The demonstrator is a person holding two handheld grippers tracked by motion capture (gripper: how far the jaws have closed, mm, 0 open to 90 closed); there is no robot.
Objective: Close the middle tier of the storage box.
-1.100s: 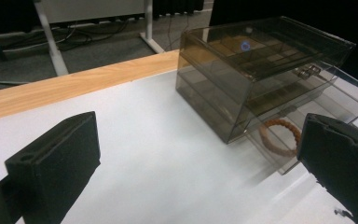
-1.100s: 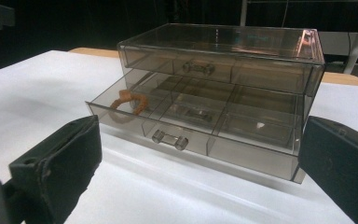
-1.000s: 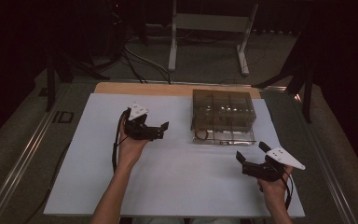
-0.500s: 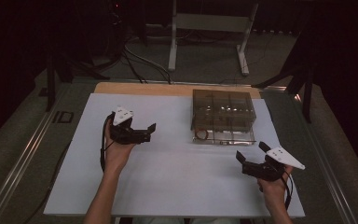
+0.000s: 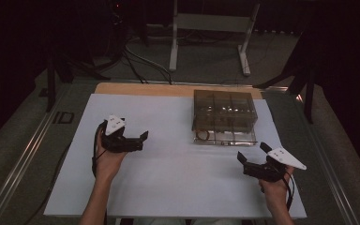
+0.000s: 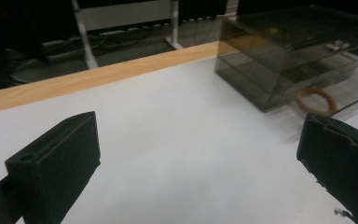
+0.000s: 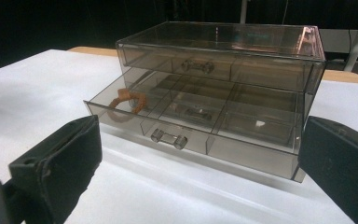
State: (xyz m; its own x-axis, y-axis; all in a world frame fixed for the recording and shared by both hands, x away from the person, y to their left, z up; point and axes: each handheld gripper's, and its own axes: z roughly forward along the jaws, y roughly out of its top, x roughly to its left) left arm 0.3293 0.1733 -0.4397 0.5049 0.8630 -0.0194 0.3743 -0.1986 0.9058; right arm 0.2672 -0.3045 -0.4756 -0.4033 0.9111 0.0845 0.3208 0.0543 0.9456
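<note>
I hold my left gripper (image 5: pixel 144 139) and right gripper (image 5: pixel 242 161) above the white desk (image 5: pixel 168 187), both with jaws wide apart and empty. The clear drawer box (image 7: pixel 223 88) stands at the desk's far right, its lower drawer (image 7: pixel 186 119) pulled out. An orange ring (image 7: pixel 127 101) lies in that drawer's left compartment.

Dark room; white metal stand (image 5: pixel 209 28), cables (image 5: pixel 136 54) on grey floor, perhaps carpet.

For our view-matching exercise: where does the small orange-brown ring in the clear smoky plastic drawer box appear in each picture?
High view: orange-brown ring right of centre, at the open drawer's left front corner.
Left gripper view: ring at the right, mid-height.
Right gripper view: ring left of centre, in the drawer's left compartment.
Shared landmark: the clear smoky plastic drawer box.
</note>
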